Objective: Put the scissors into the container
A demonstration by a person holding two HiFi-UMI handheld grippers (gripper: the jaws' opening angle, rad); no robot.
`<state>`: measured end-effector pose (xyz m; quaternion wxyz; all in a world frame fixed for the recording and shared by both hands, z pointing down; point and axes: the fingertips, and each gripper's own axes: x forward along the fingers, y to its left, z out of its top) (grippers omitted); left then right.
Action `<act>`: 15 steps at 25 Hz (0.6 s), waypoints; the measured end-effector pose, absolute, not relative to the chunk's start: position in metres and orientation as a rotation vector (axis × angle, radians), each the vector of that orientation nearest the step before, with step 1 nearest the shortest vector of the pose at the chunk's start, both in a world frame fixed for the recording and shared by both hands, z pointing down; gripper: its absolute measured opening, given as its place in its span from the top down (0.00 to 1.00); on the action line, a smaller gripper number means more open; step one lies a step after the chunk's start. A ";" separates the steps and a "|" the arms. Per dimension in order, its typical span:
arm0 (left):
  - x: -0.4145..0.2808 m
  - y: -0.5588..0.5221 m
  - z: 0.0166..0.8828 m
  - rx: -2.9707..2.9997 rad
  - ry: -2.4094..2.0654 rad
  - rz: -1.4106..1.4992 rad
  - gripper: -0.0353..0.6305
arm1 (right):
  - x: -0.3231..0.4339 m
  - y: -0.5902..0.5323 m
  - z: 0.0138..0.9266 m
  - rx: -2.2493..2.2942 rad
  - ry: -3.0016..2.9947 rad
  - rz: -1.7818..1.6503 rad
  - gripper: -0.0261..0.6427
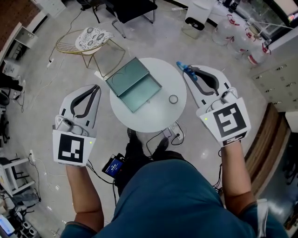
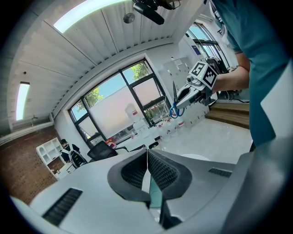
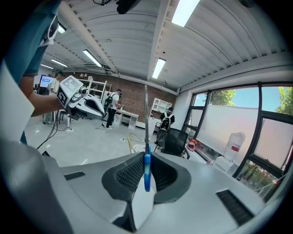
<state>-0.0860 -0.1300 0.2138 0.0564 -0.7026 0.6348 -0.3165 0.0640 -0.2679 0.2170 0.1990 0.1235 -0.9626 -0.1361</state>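
Observation:
An open teal container (image 1: 133, 86) with its lid folded back lies on the round white table (image 1: 153, 118). To the right of the table, my right gripper (image 1: 189, 73) is shut on the blue-handled scissors (image 1: 182, 66). In the right gripper view the blue handle (image 3: 146, 171) sits pinched between the pads and the blade (image 3: 146, 114) points straight up. The left gripper view shows those scissors (image 2: 174, 104) hanging from the right gripper (image 2: 188, 93). My left gripper (image 1: 96, 88) is shut and empty, held left of the table, its pads (image 2: 158, 169) pressed together.
A small ring (image 1: 173, 99) lies on the table right of the container. A yellow wire stool with a patterned cushion (image 1: 92, 38) stands behind the table on the left, and a black chair (image 1: 132, 9) behind it. Cables and a power strip (image 1: 173, 134) lie at the table's foot.

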 end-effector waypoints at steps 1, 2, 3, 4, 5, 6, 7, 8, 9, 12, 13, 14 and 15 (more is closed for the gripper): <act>-0.094 -0.130 0.218 -2.142 1.933 -0.955 0.91 | 0.055 -0.268 0.220 0.343 -2.685 -0.378 0.87; -0.103 -0.131 0.223 -2.155 1.939 -0.947 0.91 | 0.047 -0.269 0.224 0.342 -2.676 -0.377 0.87; -0.110 -0.133 0.229 -2.167 1.943 -0.941 0.91 | 0.039 -0.270 0.228 0.342 -2.668 -0.376 0.87; -0.117 -0.136 0.235 -2.179 1.943 -0.938 0.91 | 0.031 -0.272 0.233 0.342 -2.664 -0.373 0.87; -0.122 -0.140 0.242 -2.190 1.939 -0.942 0.91 | 0.024 -0.274 0.237 0.342 -2.663 -0.367 0.87; -0.127 -0.144 0.248 -2.201 1.932 -0.948 0.91 | 0.017 -0.275 0.242 0.339 -2.662 -0.360 0.87; -0.131 -0.149 0.254 -2.211 1.923 -0.952 0.91 | 0.011 -0.275 0.247 0.333 -2.659 -0.354 0.87; -0.135 -0.152 0.258 -2.223 1.915 -0.949 0.91 | 0.005 -0.275 0.253 0.324 -2.653 -0.350 0.87; -0.137 -0.154 0.262 -2.236 1.912 -0.940 0.91 | -0.001 -0.274 0.259 0.315 -2.646 -0.346 0.87; -0.144 -0.161 0.277 -2.274 1.912 -0.927 0.91 | -0.017 -0.275 0.277 0.291 -2.629 -0.319 0.87; -0.146 -0.164 0.282 -2.283 1.907 -0.934 0.91 | -0.023 -0.276 0.283 0.282 -2.625 -0.308 0.87; -0.148 -0.167 0.288 -2.292 1.902 -0.940 0.91 | -0.027 -0.278 0.290 0.271 -2.619 -0.299 0.87; -0.151 -0.169 0.293 -2.302 1.900 -0.942 0.91 | -0.032 -0.279 0.298 0.259 -2.609 -0.292 0.87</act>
